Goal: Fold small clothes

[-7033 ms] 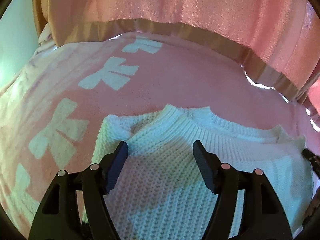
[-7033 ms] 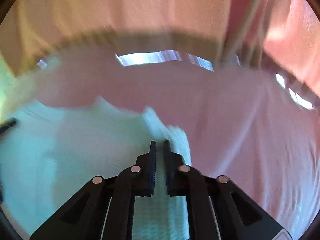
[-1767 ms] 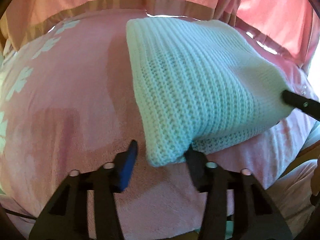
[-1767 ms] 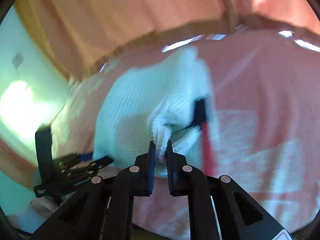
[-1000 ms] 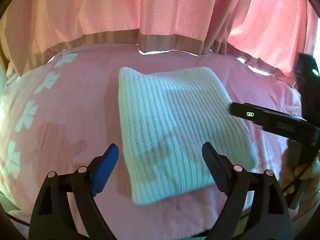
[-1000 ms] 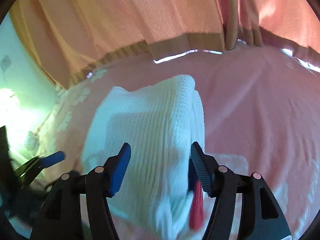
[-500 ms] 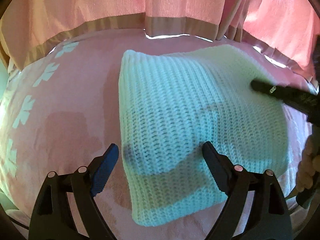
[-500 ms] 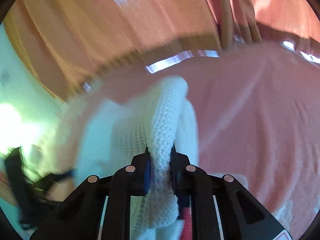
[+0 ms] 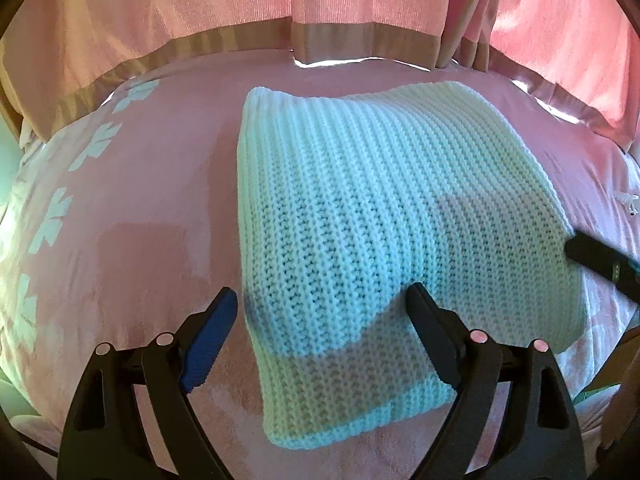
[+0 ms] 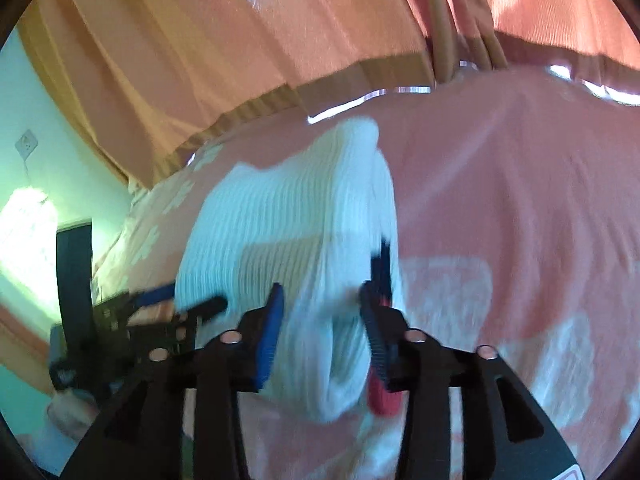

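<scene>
A pale mint knitted sweater lies folded into a thick rectangle on the pink blanket. My left gripper is open just above its near left corner, one finger on each side, not gripping it. In the right wrist view the sweater shows edge-on and blurred. My right gripper is open with the sweater's folded right edge between its fingers. A red tag or strip hangs at the sweater's near edge. The right gripper's black tip shows at the sweater's right edge in the left wrist view.
Pink curtains with a tan hem hang close behind the bed. White flower patterns run along the blanket's left side. The left gripper shows at the left of the right wrist view, before a pale green wall.
My right gripper was shut on the sweater's folded edge half a second ago and has now opened. The left gripper stays open and has come slightly closer to the sweater.
</scene>
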Demonstrator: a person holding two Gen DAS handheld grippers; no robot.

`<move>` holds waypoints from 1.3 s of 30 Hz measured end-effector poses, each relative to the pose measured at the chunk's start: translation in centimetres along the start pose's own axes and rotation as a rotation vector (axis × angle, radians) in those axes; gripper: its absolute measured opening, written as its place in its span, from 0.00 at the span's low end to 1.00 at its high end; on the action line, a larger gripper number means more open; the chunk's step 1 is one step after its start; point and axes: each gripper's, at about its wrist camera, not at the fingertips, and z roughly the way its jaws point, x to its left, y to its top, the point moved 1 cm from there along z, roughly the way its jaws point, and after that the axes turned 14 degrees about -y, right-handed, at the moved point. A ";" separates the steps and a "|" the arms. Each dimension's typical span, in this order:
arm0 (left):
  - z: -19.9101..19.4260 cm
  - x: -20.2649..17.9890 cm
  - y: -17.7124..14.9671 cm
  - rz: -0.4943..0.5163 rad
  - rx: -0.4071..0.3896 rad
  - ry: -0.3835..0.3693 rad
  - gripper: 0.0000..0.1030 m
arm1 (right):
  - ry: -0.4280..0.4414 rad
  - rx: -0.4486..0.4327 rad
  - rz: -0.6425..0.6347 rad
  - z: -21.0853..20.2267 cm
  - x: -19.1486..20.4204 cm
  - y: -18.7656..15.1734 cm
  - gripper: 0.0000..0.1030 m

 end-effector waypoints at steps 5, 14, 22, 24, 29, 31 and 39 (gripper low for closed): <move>0.2 -0.2 -0.2 -0.009 0.007 0.013 0.82 | -0.013 0.067 -0.025 1.4 0.3 -1.7 0.35; 0.9 -0.4 -0.9 0.024 0.044 0.025 0.86 | -0.066 0.165 0.022 2.8 -2.2 -2.8 0.13; -2.5 1.9 -0.8 -0.149 -0.030 -0.245 0.86 | -0.039 0.010 0.063 -1.4 -2.5 -1.0 0.64; -3.6 2.9 -0.1 -0.201 -0.061 -0.310 0.88 | -0.026 -0.023 0.069 -2.0 -2.5 0.1 0.76; -1.1 4.6 1.9 -0.277 -0.011 -0.354 0.89 | 0.029 0.106 0.058 2.1 -2.1 3.0 0.78; 0.9 4.8 1.8 -0.297 0.033 -0.343 0.89 | 0.044 0.169 0.056 4.2 -2.0 3.2 0.78; 3.8 5.3 1.4 -0.345 0.061 -0.404 0.96 | 0.161 0.332 0.161 8.9 -2.7 1.9 0.84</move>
